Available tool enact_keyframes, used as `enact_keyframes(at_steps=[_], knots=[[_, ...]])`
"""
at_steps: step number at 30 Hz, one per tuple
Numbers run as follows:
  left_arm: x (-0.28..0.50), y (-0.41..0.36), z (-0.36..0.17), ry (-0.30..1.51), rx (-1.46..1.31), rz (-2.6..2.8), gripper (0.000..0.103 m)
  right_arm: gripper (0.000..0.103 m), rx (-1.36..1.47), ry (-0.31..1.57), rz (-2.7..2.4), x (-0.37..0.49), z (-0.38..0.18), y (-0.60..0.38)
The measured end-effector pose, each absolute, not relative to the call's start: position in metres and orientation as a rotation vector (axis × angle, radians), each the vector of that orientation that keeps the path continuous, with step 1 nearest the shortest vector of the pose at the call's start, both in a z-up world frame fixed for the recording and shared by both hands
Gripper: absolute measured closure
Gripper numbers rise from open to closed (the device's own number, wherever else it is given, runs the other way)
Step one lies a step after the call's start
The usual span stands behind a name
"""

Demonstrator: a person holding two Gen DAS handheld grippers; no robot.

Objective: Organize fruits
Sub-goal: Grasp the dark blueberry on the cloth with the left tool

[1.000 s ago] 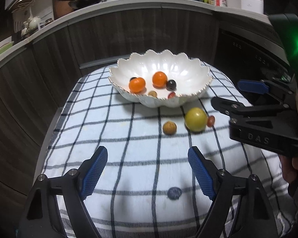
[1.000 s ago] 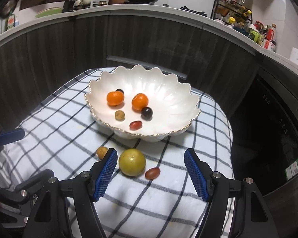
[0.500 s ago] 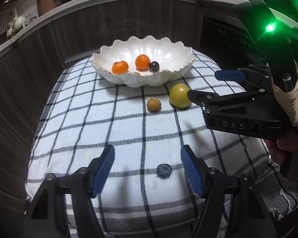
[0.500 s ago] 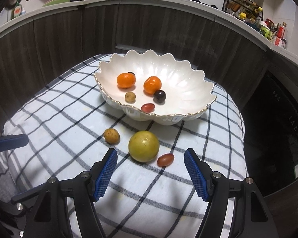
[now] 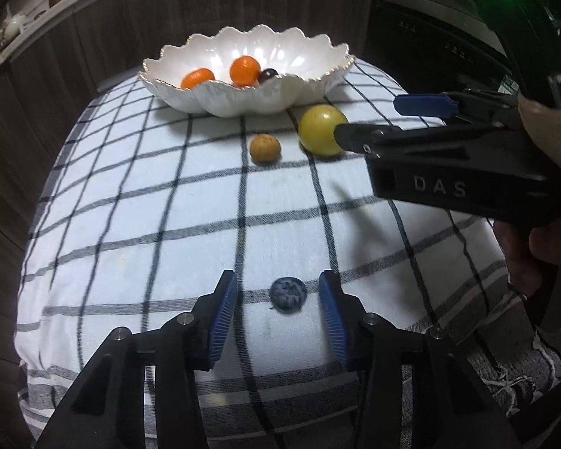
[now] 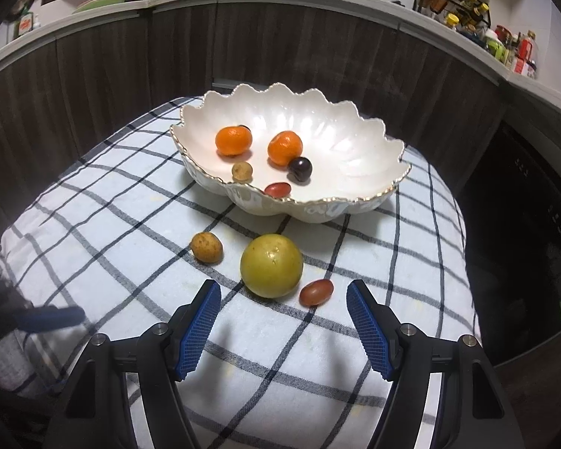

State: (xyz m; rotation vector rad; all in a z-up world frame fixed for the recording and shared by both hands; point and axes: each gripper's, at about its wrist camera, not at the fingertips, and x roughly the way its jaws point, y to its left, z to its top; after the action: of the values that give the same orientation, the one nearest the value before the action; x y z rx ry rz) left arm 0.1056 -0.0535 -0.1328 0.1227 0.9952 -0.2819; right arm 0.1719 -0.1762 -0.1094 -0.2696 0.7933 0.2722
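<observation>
A blueberry (image 5: 288,294) lies on the checked cloth between the blue pads of my left gripper (image 5: 278,290), whose jaws are closing; gaps still show on both sides of the berry. My right gripper (image 6: 283,301) stands open just short of a yellow-green round fruit (image 6: 271,265) and a small red oval fruit (image 6: 316,292). A brown longan (image 6: 206,247) lies to their left. The white scalloped bowl (image 6: 374,157) holds two oranges, a dark cherry, a longan and a red fruit. In the left wrist view the right gripper (image 5: 370,119) reaches toward the yellow fruit (image 5: 322,130).
The checked cloth (image 6: 112,220) covers a small table with drops on every side. Dark cabinet fronts (image 6: 280,45) curve behind it under a counter with jars and a pan. A hand (image 5: 535,250) holds the right gripper's handle.
My left gripper has come down and forward over the blueberry and its jaws have narrowed around it. My right gripper sank toward the yellow fruit early on, then held still.
</observation>
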Motion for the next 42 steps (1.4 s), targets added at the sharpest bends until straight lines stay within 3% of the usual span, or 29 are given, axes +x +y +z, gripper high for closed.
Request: enact_keyframes(at_steps=[5, 13, 35, 42], knots=[[0.108, -0.056, -0.141, 1.029, 0.116, -0.296, 0.071, 0.032, -0.241, 0.810, 0.261, 0.175, -0.113, -0.180], [0.109, -0.055, -0.143, 1.034, 0.105, -0.294, 0.081, 0.032, -0.252, 0.806, 0.267, 0.178, -0.113, -0.178], [0.141, -0.026, -0.139, 0.993, 0.011, -0.196, 0.081, 0.034, -0.320, 0.828, 0.331, 0.213, -0.131, -0.155], [0.143, -0.024, -0.139, 0.991, 0.002, -0.186, 0.081, 0.052, -0.373, 0.861, 0.338, 0.224, -0.145, -0.150]])
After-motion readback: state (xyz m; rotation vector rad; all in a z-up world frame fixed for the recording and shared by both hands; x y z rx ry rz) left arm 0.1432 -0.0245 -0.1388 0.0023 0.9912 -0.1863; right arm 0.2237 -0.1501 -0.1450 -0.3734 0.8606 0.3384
